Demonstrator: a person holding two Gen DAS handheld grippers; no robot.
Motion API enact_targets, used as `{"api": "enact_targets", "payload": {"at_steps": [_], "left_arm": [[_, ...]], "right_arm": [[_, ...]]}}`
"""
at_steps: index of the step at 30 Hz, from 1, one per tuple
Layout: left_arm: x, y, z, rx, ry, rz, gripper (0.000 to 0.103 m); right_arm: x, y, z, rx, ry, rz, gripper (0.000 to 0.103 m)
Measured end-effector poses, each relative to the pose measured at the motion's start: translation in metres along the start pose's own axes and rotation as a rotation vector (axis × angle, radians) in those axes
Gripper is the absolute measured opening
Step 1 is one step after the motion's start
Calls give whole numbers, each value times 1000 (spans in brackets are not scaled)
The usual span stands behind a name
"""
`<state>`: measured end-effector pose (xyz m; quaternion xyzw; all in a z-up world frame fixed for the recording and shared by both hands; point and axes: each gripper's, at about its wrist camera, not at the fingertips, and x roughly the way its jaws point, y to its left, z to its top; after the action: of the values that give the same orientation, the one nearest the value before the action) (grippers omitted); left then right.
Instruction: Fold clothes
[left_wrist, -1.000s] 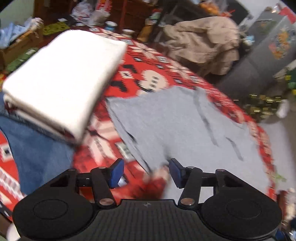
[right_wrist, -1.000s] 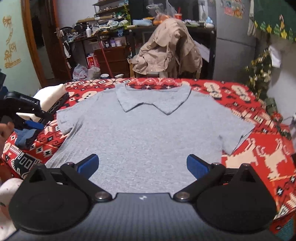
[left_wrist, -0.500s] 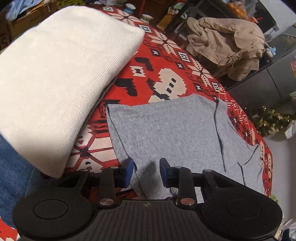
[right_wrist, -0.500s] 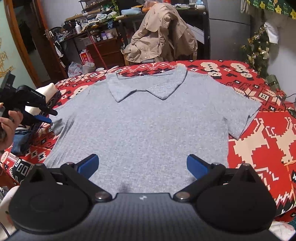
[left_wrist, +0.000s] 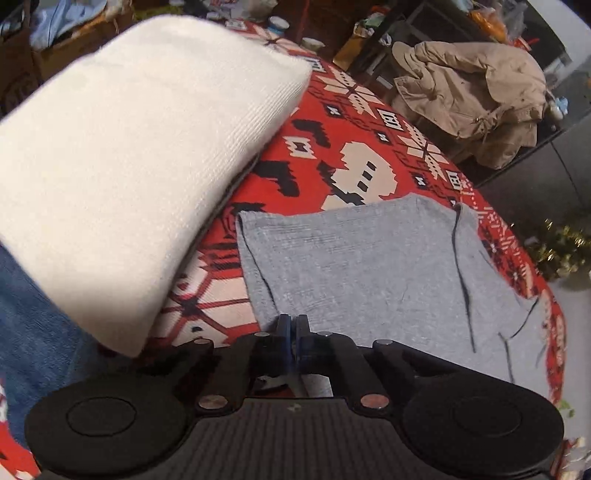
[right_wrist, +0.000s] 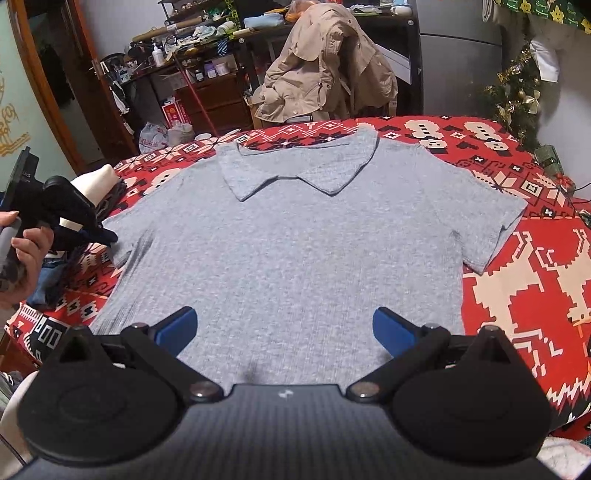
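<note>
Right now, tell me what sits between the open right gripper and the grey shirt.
Nothing visible does. The right gripper hangs open directly over the grey shirt, which lies flat on the red blanket. The left gripper is shut on the shirt's sleeve edge, off to the side.

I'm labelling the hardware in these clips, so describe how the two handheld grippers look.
The right gripper has a black body with a ribbed centre plate bearing a small pale logo, two round black discs, silver pivot bolts and blue finger pads. The left gripper is built alike. No cables or sleeves show.
</note>
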<state>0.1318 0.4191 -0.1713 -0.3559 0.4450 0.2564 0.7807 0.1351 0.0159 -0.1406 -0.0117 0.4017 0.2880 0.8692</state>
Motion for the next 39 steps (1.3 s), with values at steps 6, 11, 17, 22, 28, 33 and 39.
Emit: {"api": "enact_targets", "payload": {"at_steps": [6, 11, 17, 22, 28, 33, 39], "left_arm": [[-18, -5, -3, 51, -4, 17, 2], [-30, -6, -5, 79, -42, 35, 2], [-6, 4, -8, 65, -2, 41, 2], [-4, 2, -5, 62, -7, 25, 5], [-7, 9, -2, 44, -12, 4, 8], [-10, 10, -3, 39, -16, 2, 8], [-19, 13, 1, -4, -18, -63, 14]], "right_arm": [[-1, 0, -2, -4, 3, -4, 102], [-2, -1, -2, -6, 3, -4, 102], [-2, -2, -1, -9, 3, -3, 102], [-2, -4, -2, -8, 7, -6, 102], [0, -4, -4, -4, 13, -5, 102], [-1, -6, -2, 9, 8, -10, 102], [-13, -25, 8, 45, -24, -31, 102]]}}
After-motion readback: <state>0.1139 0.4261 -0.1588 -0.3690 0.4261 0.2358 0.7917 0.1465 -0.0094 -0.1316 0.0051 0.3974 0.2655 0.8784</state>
